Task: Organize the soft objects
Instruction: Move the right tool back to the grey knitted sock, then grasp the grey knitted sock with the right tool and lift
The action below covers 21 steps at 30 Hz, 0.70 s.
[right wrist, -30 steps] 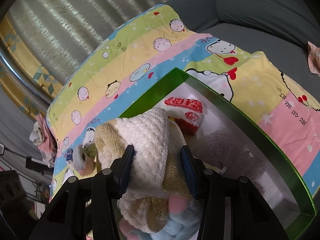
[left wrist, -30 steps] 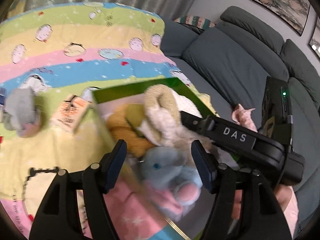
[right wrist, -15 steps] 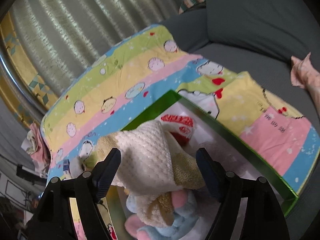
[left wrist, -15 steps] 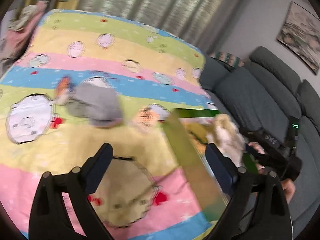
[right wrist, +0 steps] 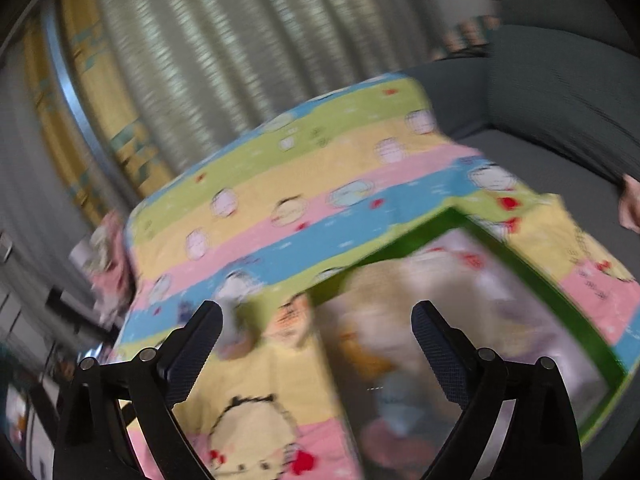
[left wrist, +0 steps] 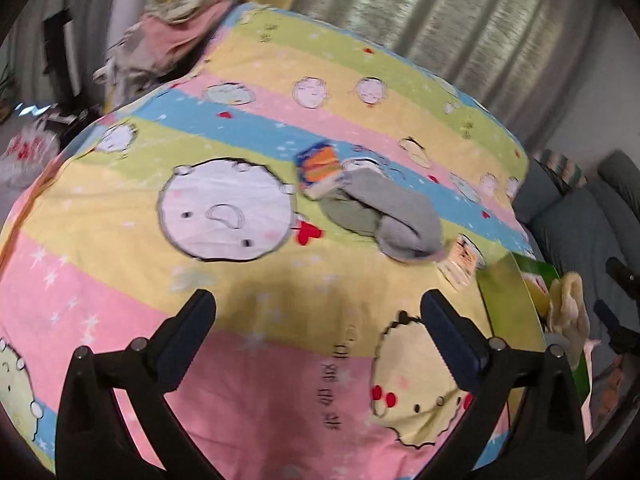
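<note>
My left gripper (left wrist: 316, 300) hovers over the striped cartoon blanket (left wrist: 240, 340), its jaws still opening with nothing between them. Beyond it lies a grey soft toy (left wrist: 384, 216) on the blanket. At the right edge stands the green box (left wrist: 508, 300) with a cream towel (left wrist: 568, 308) sticking out. My right gripper (right wrist: 316, 312) hangs above the green box (right wrist: 580, 328), jaws still opening and empty. Blurred in the box lie the cream towel (right wrist: 400, 292) and a blue plush (right wrist: 400, 404). The grey toy (right wrist: 236, 320) shows by the left fingertip.
An orange-and-blue snack packet (left wrist: 320, 170) lies against the grey toy, and a pale packet (left wrist: 460, 262) sits beside the box. A grey sofa (right wrist: 560, 92) runs along the right, curtains stand behind, and clothes (left wrist: 168, 36) are piled at the far left.
The left gripper let the blue plush go into the box, opened wide and swung left over the blanket. The right gripper opened off the cream towel and rose away from it.
</note>
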Available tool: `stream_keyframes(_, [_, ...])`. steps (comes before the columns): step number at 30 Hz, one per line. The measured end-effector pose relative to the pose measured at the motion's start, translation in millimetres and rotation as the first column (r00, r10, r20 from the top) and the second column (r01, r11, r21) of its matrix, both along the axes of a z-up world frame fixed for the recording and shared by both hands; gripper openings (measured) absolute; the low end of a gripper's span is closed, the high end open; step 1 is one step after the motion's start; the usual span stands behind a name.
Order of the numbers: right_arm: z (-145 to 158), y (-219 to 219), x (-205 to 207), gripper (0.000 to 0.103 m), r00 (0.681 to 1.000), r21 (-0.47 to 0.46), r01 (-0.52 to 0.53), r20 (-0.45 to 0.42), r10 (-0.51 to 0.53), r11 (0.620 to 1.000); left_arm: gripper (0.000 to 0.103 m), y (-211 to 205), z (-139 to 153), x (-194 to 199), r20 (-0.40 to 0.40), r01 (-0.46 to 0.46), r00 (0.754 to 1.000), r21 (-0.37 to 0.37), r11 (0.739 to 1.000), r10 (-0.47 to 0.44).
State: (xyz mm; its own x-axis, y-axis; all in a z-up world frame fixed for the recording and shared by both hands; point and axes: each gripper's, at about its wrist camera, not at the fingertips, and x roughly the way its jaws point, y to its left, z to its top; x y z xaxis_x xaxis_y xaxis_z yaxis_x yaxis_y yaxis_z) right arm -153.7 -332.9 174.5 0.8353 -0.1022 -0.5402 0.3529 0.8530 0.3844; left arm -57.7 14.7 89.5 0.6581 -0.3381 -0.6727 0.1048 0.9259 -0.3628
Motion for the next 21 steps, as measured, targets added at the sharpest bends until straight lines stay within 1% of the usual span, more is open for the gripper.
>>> stream_keyframes(2, [-3.4, 26.2, 21.8, 0.096, 0.996, -0.004, -0.085, -0.022, 0.085, 0.996, 0.102, 8.2, 1.3, 0.7, 0.001, -0.044, 0.999, 0.028, 0.999, 0.044])
stream_keyframes(3, [-5.8, 35.8, 30.9, 0.096, 0.993, 0.001, -0.114, -0.030, 0.114, 0.993, 0.102, 11.6, 2.3, 0.5, 0.006, -0.062, 0.998, 0.056, 0.996, 0.062])
stream_keyframes(5, [-15.1, 58.5, 56.8, 0.096, 0.982, 0.037, -0.182, -0.049, 0.184, 0.983, 0.102, 17.4, 3.9, 0.9, 0.020, -0.082, 0.997, 0.093, 0.992, 0.080])
stream_keyframes(8, [-36.0, 87.5, 106.6, 0.096, 0.956, 0.087, -0.269, -0.098, 0.277, 0.959, 0.102, 26.0, 1.6, 3.8, 0.019, -0.099, 0.995, 0.104, 0.990, 0.097])
stream_keyframes(11, [-64.5, 113.3, 153.4, 0.096, 0.929, 0.081, -0.310, -0.185, 0.320, 0.947, 0.102, 32.0, -2.9, 7.0, 0.003, -0.112, 0.994, 0.114, 0.987, 0.113])
stream_keyframes(12, [-73.1, 117.4, 162.2, 0.096, 0.926, 0.075, -0.308, -0.205, 0.317, 0.948, 0.102, 33.3, -3.5, 7.2, -0.001, -0.122, 0.992, 0.119, 0.985, 0.123])
stream_keyframes(14, [-91.7, 119.7, 175.0, 0.095, 0.932, 0.061, -0.278, -0.226, 0.285, 0.959, 0.102, 36.5, -4.2, 8.1, -0.007, -0.131, 0.991, 0.119, 0.984, 0.133])
stream_keyframes(16, [-109.9, 118.8, 186.6, 0.079, 0.934, 0.056, -0.253, -0.247, 0.259, 0.966, 0.102, 38.5, -4.2, 7.8, -0.008, -0.134, 0.991, 0.115, 0.984, 0.136])
stream_keyframes(17, [-117.2, 119.0, 190.8, 0.054, 0.929, 0.052, -0.252, -0.268, 0.256, 0.966, 0.102, 38.6, -4.1, 8.7, -0.009, -0.133, 0.991, 0.114, 0.985, 0.135])
stream_keyframes(18, [-125.8, 117.9, 194.6, 0.035, 0.922, 0.046, -0.253, -0.290, 0.255, 0.966, 0.102, 38.5, -4.4, 9.0, -0.010, -0.131, 0.991, 0.116, 0.985, 0.133])
stream_keyframes(20, [-129.2, 112.3, 192.5, 0.024, 0.923, 0.048, -0.241, -0.297, 0.245, 0.969, 0.102, 38.1, -5.1, 9.6, -0.015, -0.128, 0.991, 0.124, 0.984, 0.131])
stream_keyframes(21, [-127.4, 109.8, 189.8, 0.022, 0.929, 0.061, -0.235, -0.281, 0.242, 0.970, 0.102, 38.8, -5.8, 10.0, -0.019, -0.130, 0.991, 0.127, 0.983, 0.133])
